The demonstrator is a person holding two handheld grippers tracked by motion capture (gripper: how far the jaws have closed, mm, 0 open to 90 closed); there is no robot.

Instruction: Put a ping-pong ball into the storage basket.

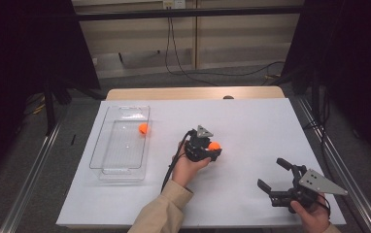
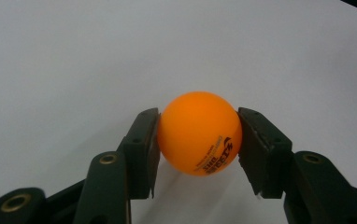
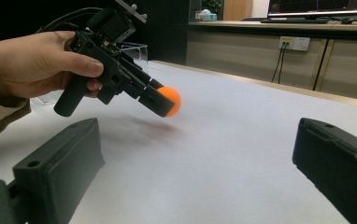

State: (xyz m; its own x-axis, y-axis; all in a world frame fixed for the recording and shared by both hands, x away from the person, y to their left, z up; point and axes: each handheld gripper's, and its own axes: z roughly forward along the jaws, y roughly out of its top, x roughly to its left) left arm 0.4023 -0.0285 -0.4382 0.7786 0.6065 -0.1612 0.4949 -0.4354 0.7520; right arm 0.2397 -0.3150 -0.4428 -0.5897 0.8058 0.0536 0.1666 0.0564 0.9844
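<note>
Beside the clear tray (image 1: 120,145), toward its right on the white counter (image 1: 251,121), I am holding my left claw (image 1: 211,150) with its two jaws pressing either side of an orange ball (image 2: 199,133); the grip is closing only as far as the ball's width allows. Seen from the right gripper view, that ball (image 3: 169,101) is hanging clear of the counter surface, its shadow lying below it. A second orange ball (image 1: 143,128) is already resting inside the tray, near the tray's far right wall. My right claw (image 1: 271,175) is waiting well apart from the tray, near the counter's front right corner, jaws standing wide with nothing between them.

Step in hand, as I judge it: carrying the gripped ball toward the tray. The next move is calling for a sideways transfer until the ball is hanging over the tray's open top, then a lowering inside the walls before the jaws are parting, since a ball dropped from height is likely to bounce out.
</note>
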